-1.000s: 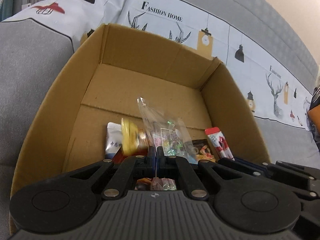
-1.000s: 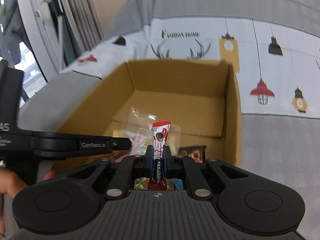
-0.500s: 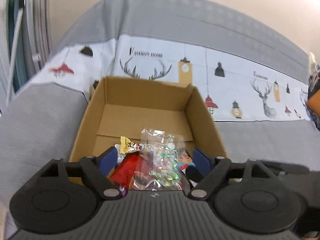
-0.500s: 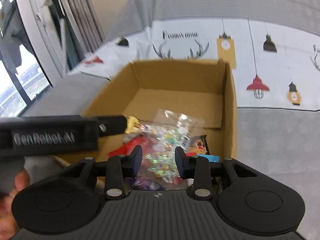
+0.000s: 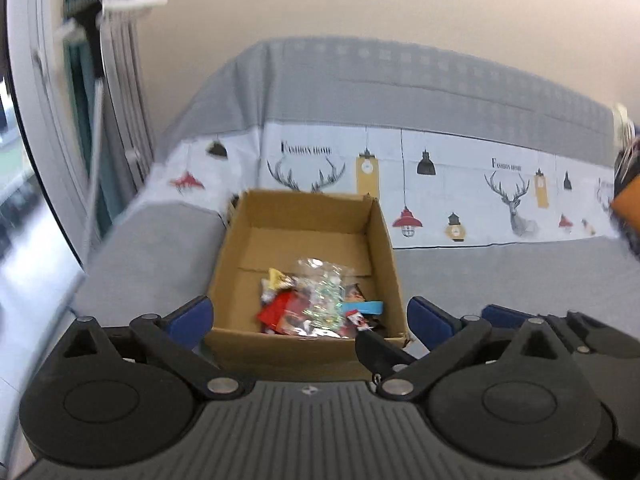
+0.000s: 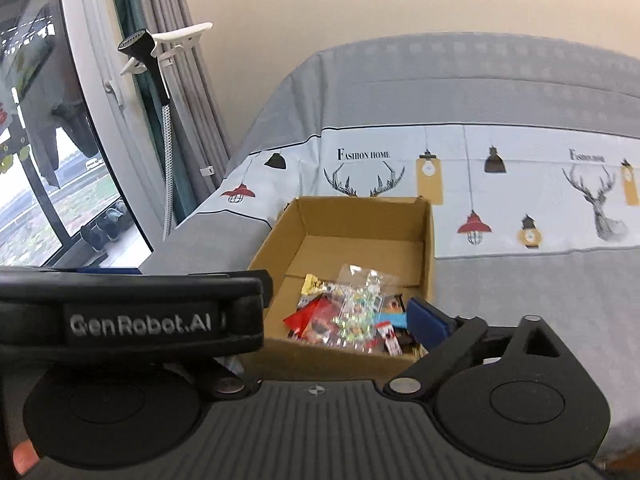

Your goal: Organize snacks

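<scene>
An open cardboard box (image 5: 386, 248) (image 6: 428, 248) sits on the grey sofa seat. Inside it lies a pile of snacks: a clear candy bag (image 5: 326, 292) (image 6: 362, 304), red packets (image 5: 280, 312) (image 6: 310, 316), a yellow packet (image 5: 276, 278) and a small red-and-white coffee stick (image 6: 390, 334). My left gripper (image 5: 310, 320) is open and empty, pulled back in front of the box. My right gripper (image 6: 344, 316) is open and empty too; its left finger is hidden behind the left gripper's body (image 6: 132, 312).
The sofa back wears a white printed cloth with deer and lamps (image 5: 440, 184) (image 6: 500, 184). A window with grey curtains (image 6: 180, 92) and a garment steamer head (image 6: 140, 46) stand at the left. Grey seat cushion (image 5: 500, 272) lies right of the box.
Both grippers opened: the left let go of the clear candy bag, the right let go of the coffee stick. Both items now lie in the box. Both grippers drew back and up.
</scene>
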Tool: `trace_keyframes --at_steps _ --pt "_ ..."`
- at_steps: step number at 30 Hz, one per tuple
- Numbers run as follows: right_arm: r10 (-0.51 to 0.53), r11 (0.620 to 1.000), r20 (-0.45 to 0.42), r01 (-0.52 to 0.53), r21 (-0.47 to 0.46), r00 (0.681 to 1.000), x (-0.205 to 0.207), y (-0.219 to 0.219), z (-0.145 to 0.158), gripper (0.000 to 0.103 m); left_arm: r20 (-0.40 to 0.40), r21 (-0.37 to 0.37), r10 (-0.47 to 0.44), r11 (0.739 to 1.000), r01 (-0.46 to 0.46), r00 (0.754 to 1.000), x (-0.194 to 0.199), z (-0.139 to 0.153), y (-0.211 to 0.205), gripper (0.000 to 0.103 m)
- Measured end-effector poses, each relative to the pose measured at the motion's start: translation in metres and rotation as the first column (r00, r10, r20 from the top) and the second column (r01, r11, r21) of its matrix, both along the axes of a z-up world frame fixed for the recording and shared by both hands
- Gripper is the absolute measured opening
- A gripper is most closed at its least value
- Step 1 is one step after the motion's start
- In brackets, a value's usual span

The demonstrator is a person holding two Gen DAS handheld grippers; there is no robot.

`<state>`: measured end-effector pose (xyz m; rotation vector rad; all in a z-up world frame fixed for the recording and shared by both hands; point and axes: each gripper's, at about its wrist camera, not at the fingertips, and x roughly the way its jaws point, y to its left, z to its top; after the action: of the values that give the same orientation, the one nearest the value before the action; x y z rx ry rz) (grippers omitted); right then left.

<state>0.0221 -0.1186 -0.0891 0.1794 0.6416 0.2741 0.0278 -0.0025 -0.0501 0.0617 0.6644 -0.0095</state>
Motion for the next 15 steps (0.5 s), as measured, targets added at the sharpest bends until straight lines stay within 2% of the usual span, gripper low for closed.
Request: trace_keyframes --at_steps 2,9,12,15 --pt "-0.006 1.000 -0.008 0.006 0.008 1.000 -0.014 -0.001 0.008 0.100 0.012 0.035 0.026 0.999 -0.026 1.000 -0.015 0.009 -0.005 0.103" --pt "-0.046 0.998 -0.013 0.045 -0.049 0.999 -0.046 0.003 0.028 0.102 0.008 0.060 0.100 0.993 -0.100 0.995 -0.043 0.021 -0.008 0.103" --pt "-0.070 0.995 -0.037 0.067 -0.074 0.997 -0.052 0.007 0.029 0.102 -0.020 0.059 0.102 0.993 -0.100 0.995 -0.044 0.020 -0.003 0.103" --pt "-0.069 0.996 -0.056 0.066 -0.061 0.996 -0.054 0.007 0.026 0.102 -0.031 0.080 0.098 0.992 -0.096 0.995 -0.048 0.021 -0.004 0.103"
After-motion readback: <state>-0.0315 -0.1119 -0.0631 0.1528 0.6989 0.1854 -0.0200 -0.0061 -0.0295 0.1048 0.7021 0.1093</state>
